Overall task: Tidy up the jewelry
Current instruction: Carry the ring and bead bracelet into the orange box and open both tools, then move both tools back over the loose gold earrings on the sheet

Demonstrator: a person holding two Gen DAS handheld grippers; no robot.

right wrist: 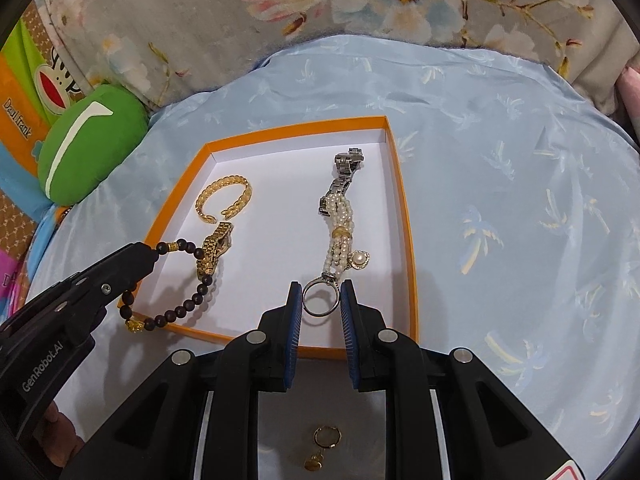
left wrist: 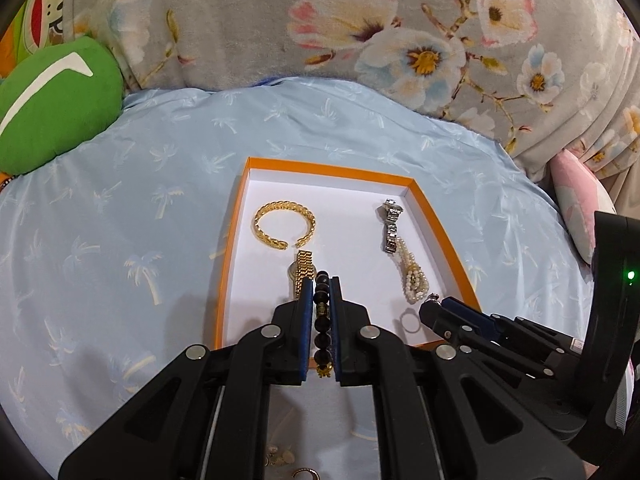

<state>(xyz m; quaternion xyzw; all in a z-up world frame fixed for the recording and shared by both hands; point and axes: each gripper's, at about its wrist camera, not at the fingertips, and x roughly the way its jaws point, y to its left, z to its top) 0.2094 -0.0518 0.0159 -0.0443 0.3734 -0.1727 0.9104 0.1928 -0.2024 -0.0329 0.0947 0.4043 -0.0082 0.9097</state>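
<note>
Jewelry lies in and around an orange-rimmed box (left wrist: pixel 425 204) that sits on a pale blue palm-print bedspread (left wrist: pixel 120 200), with a floral quilt (left wrist: pixel 240 20) bunched behind it and a green plush (left wrist: pixel 56 100) at the far left.

Inside the box, from larger to smaller: a pearl bracelet (right wrist: pixel 340 232) runs down the right side, its far end touching a silver watch (right wrist: pixel 344 172); a gold watch (right wrist: pixel 214 250) lies at left, just this side of a gold cuff (right wrist: pixel 224 198).

The left claw (left wrist: pixel 322 300) is clenched on a dark bead bracelet (right wrist: pixel 188 280). From the right wrist view the loop hangs from the claw tips, draped over the gold watch and across the box's near-left rim, its gold charm just outside the rim.

The right claw (right wrist: pixel 322 300) is grasping a silver ring (right wrist: pixel 319 299) between its blue pads (right wrist: pixel 295 312), above the box's near edge. The ring's stone end touches the near end of the pearl bracelet.

Small gold earrings (right wrist: pixel 324 444) lie on the bedspread outside the box, beneath the right claw's body.
</note>
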